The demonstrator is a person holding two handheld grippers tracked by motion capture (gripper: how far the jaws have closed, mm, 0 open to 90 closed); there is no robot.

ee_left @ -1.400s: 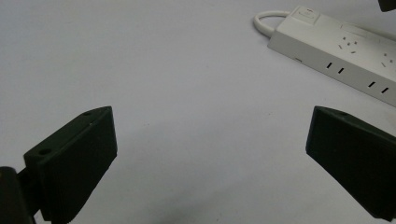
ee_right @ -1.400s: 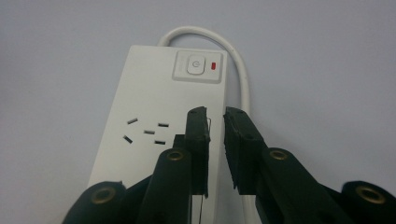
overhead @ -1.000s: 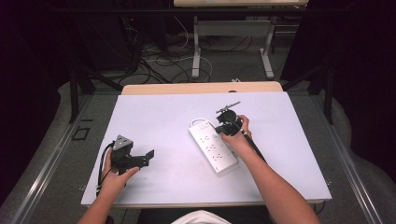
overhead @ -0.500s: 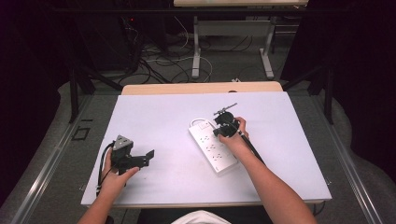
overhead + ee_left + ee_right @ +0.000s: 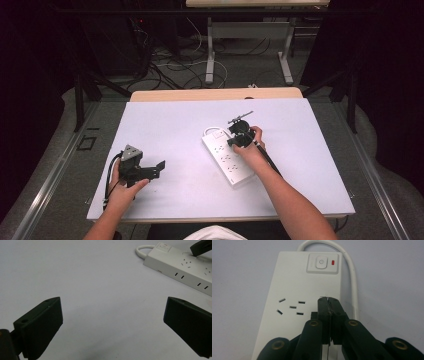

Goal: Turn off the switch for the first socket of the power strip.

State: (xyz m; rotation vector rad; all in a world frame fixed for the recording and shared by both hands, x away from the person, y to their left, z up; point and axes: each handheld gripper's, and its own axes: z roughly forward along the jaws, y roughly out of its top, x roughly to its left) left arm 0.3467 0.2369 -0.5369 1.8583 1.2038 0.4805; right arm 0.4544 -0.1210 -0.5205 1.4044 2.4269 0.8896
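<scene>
A white power strip lies at an angle on the white table, right of centre. My right gripper points down over its far end, jaws shut with nothing between them. In the right gripper view the shut tips hover just right of a socket's slots, below the strip's switch and red light; whether they touch the strip I cannot tell. My left gripper rests near the table's front left, open wide and holding nothing. In the left gripper view it faces bare table, with the strip at the upper right.
The strip's white cord loops around its switch end. Beyond the table's far edge stand a wooden board, desk legs and loose cables on the floor. Bare tabletop lies between the two hands.
My right gripper has edged slightly left and toward me over the strip's far end, still shut. The left gripper has stayed put.
</scene>
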